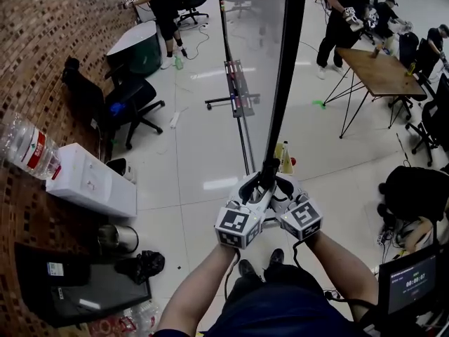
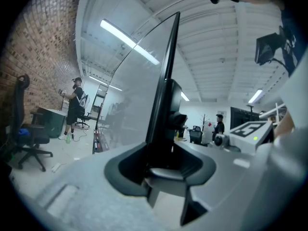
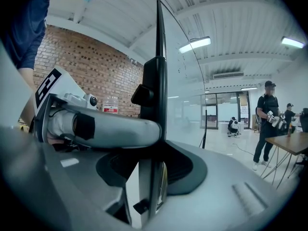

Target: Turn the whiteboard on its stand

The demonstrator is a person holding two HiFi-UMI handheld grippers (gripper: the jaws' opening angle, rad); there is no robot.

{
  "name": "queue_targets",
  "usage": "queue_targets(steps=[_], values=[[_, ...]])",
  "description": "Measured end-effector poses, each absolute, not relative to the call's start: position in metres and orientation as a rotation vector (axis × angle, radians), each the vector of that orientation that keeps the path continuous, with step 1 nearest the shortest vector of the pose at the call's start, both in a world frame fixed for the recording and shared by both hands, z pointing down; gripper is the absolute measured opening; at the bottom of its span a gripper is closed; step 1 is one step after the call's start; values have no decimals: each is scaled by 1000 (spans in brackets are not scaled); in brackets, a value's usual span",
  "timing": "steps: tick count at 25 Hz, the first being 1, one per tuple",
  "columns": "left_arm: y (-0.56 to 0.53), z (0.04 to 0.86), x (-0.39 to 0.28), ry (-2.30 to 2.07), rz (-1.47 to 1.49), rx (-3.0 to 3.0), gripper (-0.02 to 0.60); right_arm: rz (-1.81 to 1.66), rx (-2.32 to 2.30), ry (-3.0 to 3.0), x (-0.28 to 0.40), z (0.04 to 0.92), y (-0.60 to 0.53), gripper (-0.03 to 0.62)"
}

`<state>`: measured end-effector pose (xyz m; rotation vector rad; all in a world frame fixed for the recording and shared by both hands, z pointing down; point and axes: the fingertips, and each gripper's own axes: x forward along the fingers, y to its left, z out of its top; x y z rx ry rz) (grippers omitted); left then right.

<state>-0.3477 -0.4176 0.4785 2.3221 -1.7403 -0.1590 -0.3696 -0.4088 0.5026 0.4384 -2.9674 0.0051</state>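
Left claw point(image 2: 163, 163) and right claw point(image 3: 153, 177) both clamp the whiteboard point(image 1: 283, 76) edge, side by side; risk: grip slips off that thin edge if the board swings too fast.

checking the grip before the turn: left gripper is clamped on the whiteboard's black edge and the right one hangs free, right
Not quite: the right gripper is not free. The right gripper view shows its jaws closed on the whiteboard's black edge too. The left gripper is clamped on that edge.

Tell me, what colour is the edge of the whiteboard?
Black. The whiteboard edge shows best in the head view.
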Motion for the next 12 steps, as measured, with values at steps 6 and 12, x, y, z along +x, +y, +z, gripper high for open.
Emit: queue_targets(steps=[6,12], values=[[-402,478,-340,-1760,-176,2304,173,30,418,-2982,-363,500,-391,164],[-383,476,-333,-1806,-157,2275,175,10,412,-3004,-353,505,-375,163]])
